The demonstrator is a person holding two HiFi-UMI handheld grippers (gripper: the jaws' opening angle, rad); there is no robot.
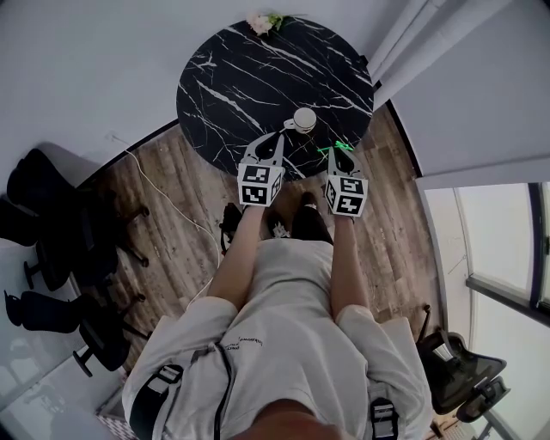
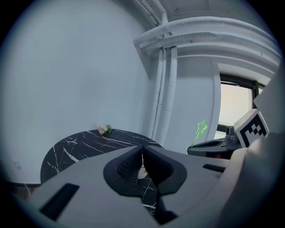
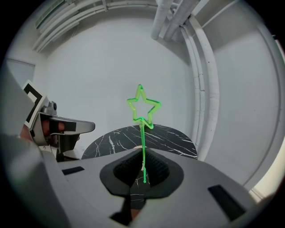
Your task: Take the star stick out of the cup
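Green star stick [image 3: 142, 111] is sitting clenched in the right gripper [image 3: 143, 167], seemingly clear of the cup [image 1: 304, 119] at its eleven o'clock. Left gripper [image 2: 142, 153] is hanging closed, empty. Next: carrying it away, grip firm.

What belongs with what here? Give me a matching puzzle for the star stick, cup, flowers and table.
Things:
1. star stick
2. cup
3. flowers
4. table

Descriptions:
A. black with white veins
B. lying at the table's far edge
C. green, held by the right gripper
D. white, on the table at the left gripper

Pairs: 1-C, 2-D, 3-B, 4-A
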